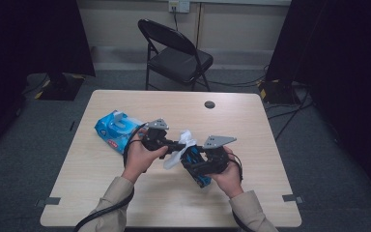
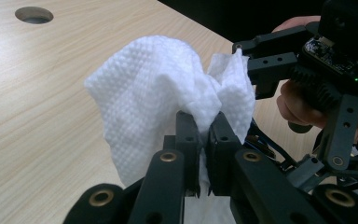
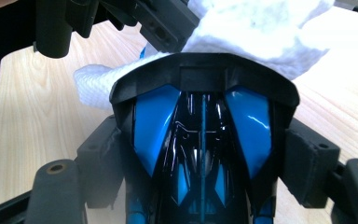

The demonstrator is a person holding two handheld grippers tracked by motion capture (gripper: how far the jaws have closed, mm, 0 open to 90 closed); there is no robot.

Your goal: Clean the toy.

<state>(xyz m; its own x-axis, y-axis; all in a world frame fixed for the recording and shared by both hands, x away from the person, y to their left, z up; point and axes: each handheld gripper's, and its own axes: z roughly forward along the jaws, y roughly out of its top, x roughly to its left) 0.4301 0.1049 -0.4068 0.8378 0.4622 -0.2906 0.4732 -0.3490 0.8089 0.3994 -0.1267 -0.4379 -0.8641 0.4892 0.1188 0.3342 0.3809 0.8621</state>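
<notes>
Two grippers busy mid-table (image 1: 125, 203), wiping step underway. Wipes pack (image 1: 116, 129) sits at ten o'clock. Right gripper (image 3: 200, 140) clamps blue toy car (image 3: 200, 135); left gripper (image 2: 204, 135) pinches white wipe (image 2: 154, 88) against car's rear. Next, likely: rub along bodywork, grip kept firm.

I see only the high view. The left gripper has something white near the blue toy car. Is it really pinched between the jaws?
Observer: Yes. In the left gripper view the left gripper has its jaws shut on a fold of the white wipe.
Operator: How is the car held?
Observer: In the right gripper view the right gripper clamps the blue and black toy car by its two sides, and its black rear wing faces away from the camera.
Operator: Does the wipe touch the car?
Observer: Yes. In that view the wipe lies against the wing's far edge.
</notes>
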